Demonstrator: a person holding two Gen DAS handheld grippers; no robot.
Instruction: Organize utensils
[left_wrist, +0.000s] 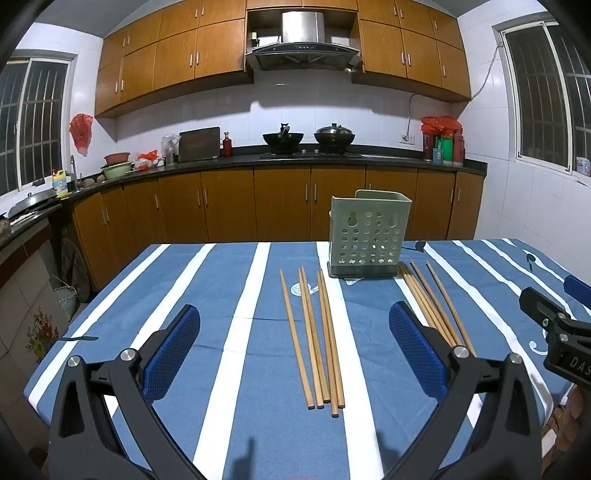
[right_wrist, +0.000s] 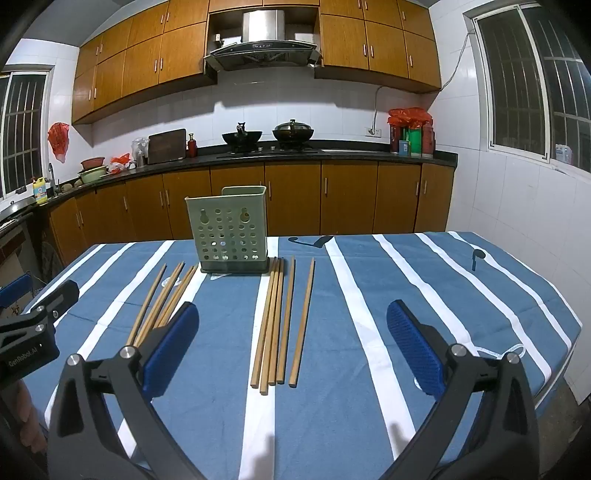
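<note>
Chopsticks are laid in two loose groups on the blue-and-white striped tablecloth (left_wrist: 229, 369), one group (left_wrist: 316, 339) to the left of the green perforated holder (left_wrist: 369, 236) and the other (right_wrist: 279, 321) to its right, each running from the holder's base toward the near edge. The left group is seen straight ahead in the left wrist view, and the right group straight ahead in the right wrist view. The left gripper (left_wrist: 293, 349) is held wide open above the near part of the table with nothing between its blue pads (left_wrist: 173, 350), and the right gripper (right_wrist: 291, 349) is likewise spread wide and empty. No chopstick appears to have been lifted yet, so the step in hand is judged to be a first pick. It would be done best if one gripper were lowered across the sticks near their middle, so that a small bundle is closed on squarely and does not pivot when raised; thin round sticks are likely to roll or fan apart if caught near an end. The bundle would then need to be tipped upright before being lowered into the holder's open top. Nothing can be seen standing above the holder's rim, and through the round holes it looks empty, though its floor is hidden.
</note>
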